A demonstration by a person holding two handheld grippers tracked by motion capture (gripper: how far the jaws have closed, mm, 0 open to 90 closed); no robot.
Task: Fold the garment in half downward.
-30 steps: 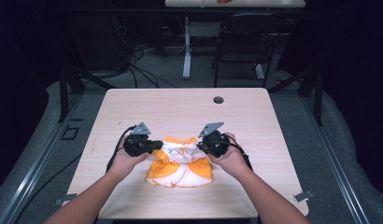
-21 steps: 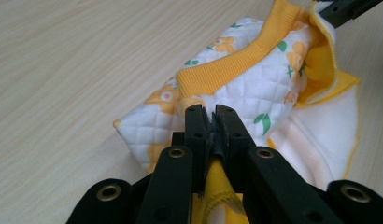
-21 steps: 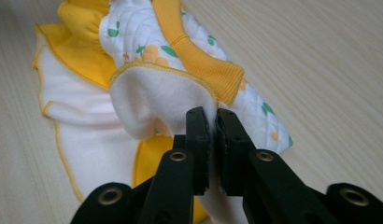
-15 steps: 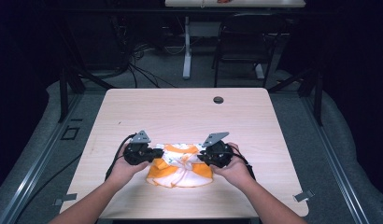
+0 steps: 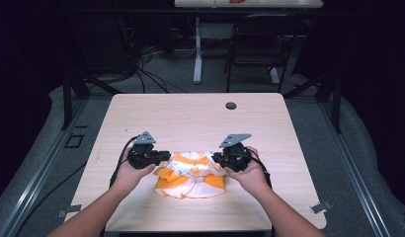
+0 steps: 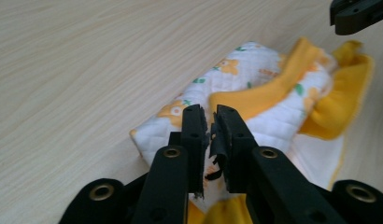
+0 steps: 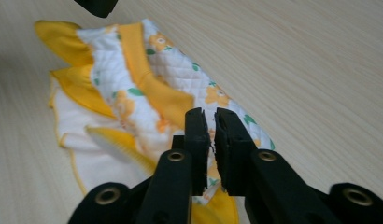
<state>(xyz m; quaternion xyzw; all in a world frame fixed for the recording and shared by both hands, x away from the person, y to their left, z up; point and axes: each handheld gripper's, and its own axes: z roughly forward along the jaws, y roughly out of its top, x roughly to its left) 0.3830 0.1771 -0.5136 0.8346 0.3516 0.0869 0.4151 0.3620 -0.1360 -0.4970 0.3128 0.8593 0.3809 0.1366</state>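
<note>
High view: left gripper [image 5: 163,157] and right gripper [image 5: 218,159] each pinch the orange-and-white garment [image 5: 190,175] at its 9 and 3 o'clock ends, jaws nearly closed on cloth. It lies at the table's [image 5: 190,113] 6 o'clock edge. Likely mid-fold; next calls for moving both together.

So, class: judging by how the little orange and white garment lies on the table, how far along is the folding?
Done: the baby garment already lies bunched into a compact bundle near the front of the wooden table, with its far edge turned over. In hand: the left gripper and right gripper each pinch one end of that folded edge, jaws nearly closed on cloth. Left: orange ruffles still stick out, so flattening and letting go probably remain.
</note>
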